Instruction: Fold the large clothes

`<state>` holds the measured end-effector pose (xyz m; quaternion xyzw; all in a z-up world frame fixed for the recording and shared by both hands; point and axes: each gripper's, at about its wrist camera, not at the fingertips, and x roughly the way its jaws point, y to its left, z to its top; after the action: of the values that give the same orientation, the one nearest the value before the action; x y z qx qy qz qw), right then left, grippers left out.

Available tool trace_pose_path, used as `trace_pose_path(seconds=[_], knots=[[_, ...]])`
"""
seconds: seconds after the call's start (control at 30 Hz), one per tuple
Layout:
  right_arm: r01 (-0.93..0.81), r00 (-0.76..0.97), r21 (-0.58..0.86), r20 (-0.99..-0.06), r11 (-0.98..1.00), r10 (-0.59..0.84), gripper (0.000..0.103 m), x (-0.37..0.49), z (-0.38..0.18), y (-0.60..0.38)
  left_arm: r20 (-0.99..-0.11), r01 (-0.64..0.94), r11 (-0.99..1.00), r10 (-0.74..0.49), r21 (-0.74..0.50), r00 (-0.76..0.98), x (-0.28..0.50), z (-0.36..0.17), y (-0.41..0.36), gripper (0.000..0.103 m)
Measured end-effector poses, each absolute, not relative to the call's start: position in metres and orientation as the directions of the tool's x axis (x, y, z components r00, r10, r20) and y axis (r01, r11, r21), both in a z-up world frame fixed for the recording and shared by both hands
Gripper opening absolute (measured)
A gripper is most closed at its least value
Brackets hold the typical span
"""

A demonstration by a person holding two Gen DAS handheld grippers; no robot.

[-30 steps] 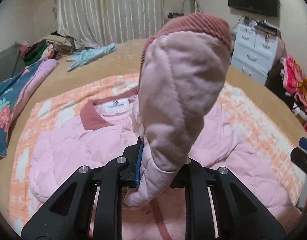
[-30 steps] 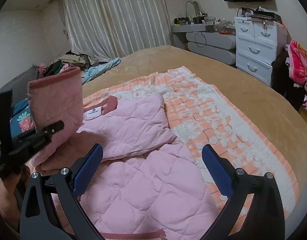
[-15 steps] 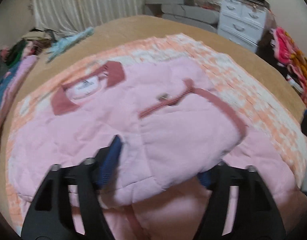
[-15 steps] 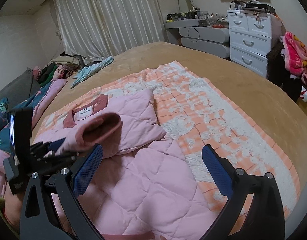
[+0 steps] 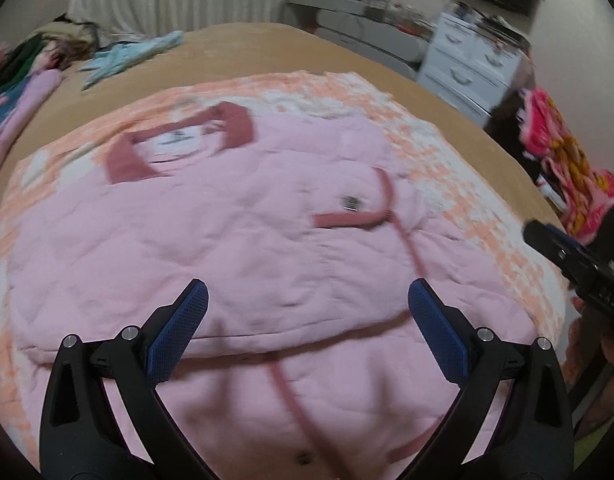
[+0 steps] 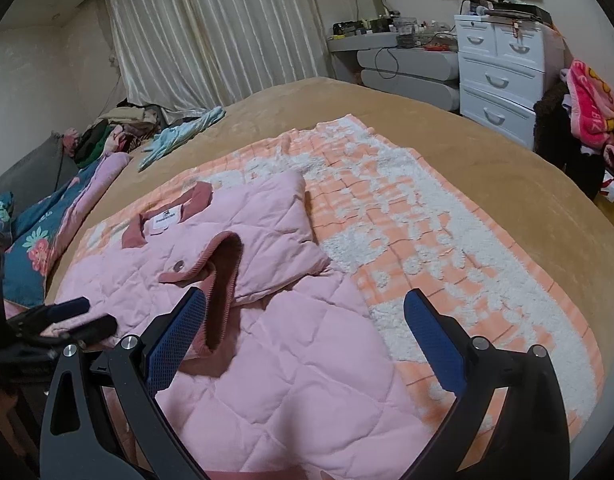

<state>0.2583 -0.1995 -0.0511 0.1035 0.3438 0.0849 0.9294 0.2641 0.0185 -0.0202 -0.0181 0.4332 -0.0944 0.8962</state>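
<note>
Now one pink jacket [image 6: 267, 360], two tongs, left [image 5: 307, 320] and right [image 6: 305, 320], both spread.

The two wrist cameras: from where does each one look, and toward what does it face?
Left wrist: sits on the left gripper, above the pink jacket, facing across the bed; its own open fingers show, and the right gripper at the right edge.
Right wrist: sits on the right gripper, facing the jacket's folded sleeve cuff and the checked blanket; the left gripper shows at the left edge.
Shared: jacket, blanket, white drawers.
</note>
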Motion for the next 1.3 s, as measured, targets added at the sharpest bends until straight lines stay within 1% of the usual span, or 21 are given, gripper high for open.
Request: trace_pose_path(seconds=[0.13, 0.3, 0.37, 0.53, 0.7, 0.73, 0.8, 0.83, 0.87, 0.93, 1.03, 1.2, 1.3], knots=[[-0.130, 0.725, 0.254, -0.636, 0.958, 0.267, 0.099, 0.260, -0.053, -0.180, -0.764, 0.052, 0.992, -0.122, -0.116, 0.634, 0.259, -0.013, 0.057, 0.094], [-0.182, 0.641, 0.322, -0.677, 0.929, 0.360, 0.099, 0.274, -0.068, -0.146, -0.759, -0.057, 0.991, -0.056, -0.122, 0.649, 0.253, -0.006, 0.105, 0.094], [-0.188, 0.609, 0.335, -0.698, 0.923, 0.377, 0.099, 0.280, -0.076, -0.133, -0.754, -0.084, 0.988, -0.041, -0.127, 0.655, 0.249, -0.003, 0.120, 0.094], [-0.192, 0.563, 0.394, -0.706, 0.899, 0.429, 0.099, 0.295, -0.089, -0.113, -0.749, -0.138, 0.980, -0.014, -0.141, 0.663, 0.239, -0.001, 0.154, 0.094], [-0.164, 0.524, 0.414, -0.733, 0.895, 0.435, 0.099, 0.311, -0.108, -0.106, -0.739, -0.177, 0.968, -0.011, -0.175, 0.673, 0.228, -0.001, 0.177, 0.094], [-0.154, 0.509, 0.423, -0.741, 0.893, 0.438, 0.097, 0.314, -0.114, -0.106, -0.737, -0.177, 0.967, -0.015, -0.183, 0.676, 0.225, -0.002, 0.181, 0.094], [-0.160, 0.502, 0.435, -0.737, 0.886, 0.453, 0.074, 0.318, -0.119, -0.104, -0.735, -0.186, 0.965, -0.009, -0.184, 0.678, 0.224, -0.003, 0.186, 0.094], [-0.179, 0.494, 0.445, -0.730, 0.877, 0.471, 0.050, 0.319, -0.119, -0.102, -0.736, -0.190, 0.965, -0.006, -0.183, 0.677, 0.224, -0.004, 0.189, 0.094], [-0.196, 0.502, 0.438, -0.724, 0.877, 0.474, 0.038, 0.318, -0.115, -0.100, -0.737, -0.195, 0.964, -0.003, -0.182, 0.675, 0.224, -0.004, 0.192, 0.094], [-0.253, 0.531, 0.414, -0.696, 0.875, 0.483, 0.023, 0.317, -0.101, -0.096, -0.736, -0.204, 0.960, -0.003, -0.191, 0.677, 0.224, -0.003, 0.198, 0.094], [-0.336, 0.579, 0.335, -0.663, 0.880, 0.474, 0.019, 0.315, -0.066, -0.087, -0.732, -0.211, 0.958, 0.001, -0.196, 0.682, 0.226, 0.001, 0.203, 0.094], [-0.450, 0.653, 0.221, -0.580, 0.866, 0.487, 0.017, 0.315, -0.007, -0.082, -0.716, -0.214, 0.957, 0.009, -0.196, 0.698, 0.230, 0.011, 0.208, 0.094], [-0.465, 0.673, 0.169, -0.571, 0.869, 0.471, 0.017, 0.325, 0.007, -0.082, -0.713, -0.216, 0.955, 0.008, -0.202, 0.701, 0.236, 0.016, 0.209, 0.094]])
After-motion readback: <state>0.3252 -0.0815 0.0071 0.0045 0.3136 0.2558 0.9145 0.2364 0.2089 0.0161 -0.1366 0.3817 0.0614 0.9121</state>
